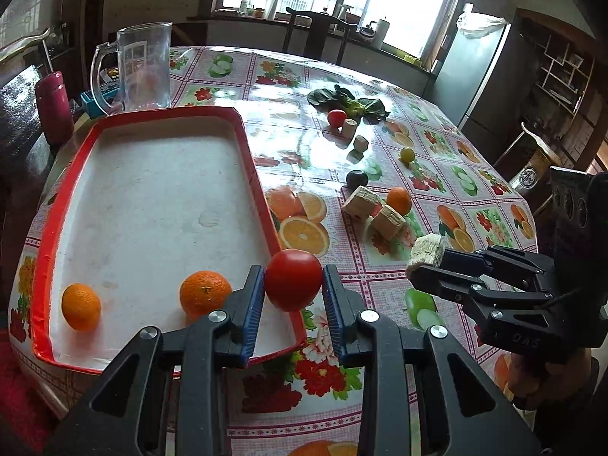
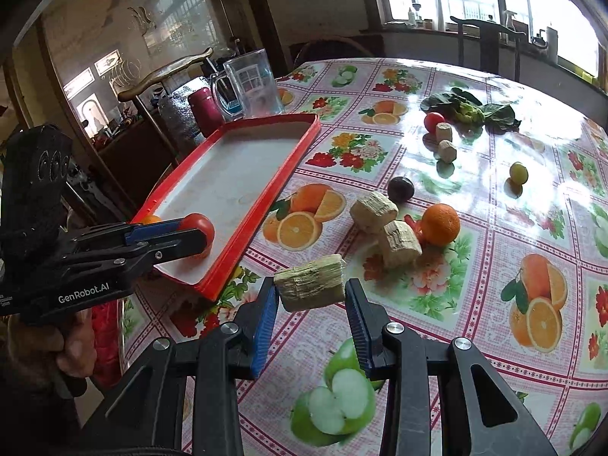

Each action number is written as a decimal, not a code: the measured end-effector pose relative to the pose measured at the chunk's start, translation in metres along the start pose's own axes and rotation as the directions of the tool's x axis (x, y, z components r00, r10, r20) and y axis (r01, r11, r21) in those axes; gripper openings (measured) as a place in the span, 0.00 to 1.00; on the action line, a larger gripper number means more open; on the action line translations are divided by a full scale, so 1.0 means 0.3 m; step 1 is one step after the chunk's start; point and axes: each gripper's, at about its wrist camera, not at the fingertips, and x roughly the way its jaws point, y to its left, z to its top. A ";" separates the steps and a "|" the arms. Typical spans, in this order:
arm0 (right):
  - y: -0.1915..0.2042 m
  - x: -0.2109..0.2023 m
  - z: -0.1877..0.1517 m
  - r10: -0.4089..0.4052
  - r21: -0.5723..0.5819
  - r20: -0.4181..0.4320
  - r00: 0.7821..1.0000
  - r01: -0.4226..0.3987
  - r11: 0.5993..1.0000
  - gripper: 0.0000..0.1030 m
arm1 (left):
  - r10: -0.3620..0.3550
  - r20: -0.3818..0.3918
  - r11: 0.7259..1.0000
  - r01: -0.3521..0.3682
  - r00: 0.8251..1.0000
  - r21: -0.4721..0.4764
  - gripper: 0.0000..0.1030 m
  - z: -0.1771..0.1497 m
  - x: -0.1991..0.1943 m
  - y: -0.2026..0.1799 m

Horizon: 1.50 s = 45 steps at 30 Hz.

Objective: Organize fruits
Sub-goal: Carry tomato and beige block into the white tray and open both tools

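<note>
Tomato (image 1: 292, 279) sits pinched between the blue pads of your left gripper (image 1: 293, 296), held up over the near right edge of the red tray (image 1: 159, 116). Two oranges lie in the tray's near end: one orange (image 1: 205, 292) at about nine o'clock from the tomato, just beside your left pad, and another orange (image 1: 81, 306) farther along at nine o'clock, near the tray's left wall.

Your right gripper (image 2: 309, 290) pinches a pale corn-cob chunk (image 2: 309, 284), lifted above the flowered tablecloth (image 2: 475, 296). From that chunk, at about one o'clock, two more cob pieces (image 2: 383, 224) lie touching each other, with a loose orange (image 2: 440, 224) just beside them. A dark plum (image 2: 400, 188) rests near them at twelve o'clock. Farther off, at about one o'clock, you can see a green grape-like fruit (image 2: 518, 173), two small cob bits (image 2: 444, 140), a small tomato (image 2: 433, 121) and leafy greens (image 2: 471, 110). A clear jug (image 1: 142, 68) and a red bottle (image 1: 53, 108) stand past the tray's far end.
</note>
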 end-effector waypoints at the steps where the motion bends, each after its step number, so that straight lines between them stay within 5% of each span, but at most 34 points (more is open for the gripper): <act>1: 0.008 0.003 0.003 0.003 -0.003 -0.001 1.000 -0.003 1.000 0.35 | 0.003 0.003 1.000 -0.003 1.000 -0.002 0.27 -0.003 -0.007 0.009; 45: 0.266 0.170 0.149 0.102 -0.114 -0.037 0.994 -0.105 0.988 0.35 | 0.127 0.031 0.985 -0.123 0.991 -0.124 0.27 -0.003 -0.096 0.333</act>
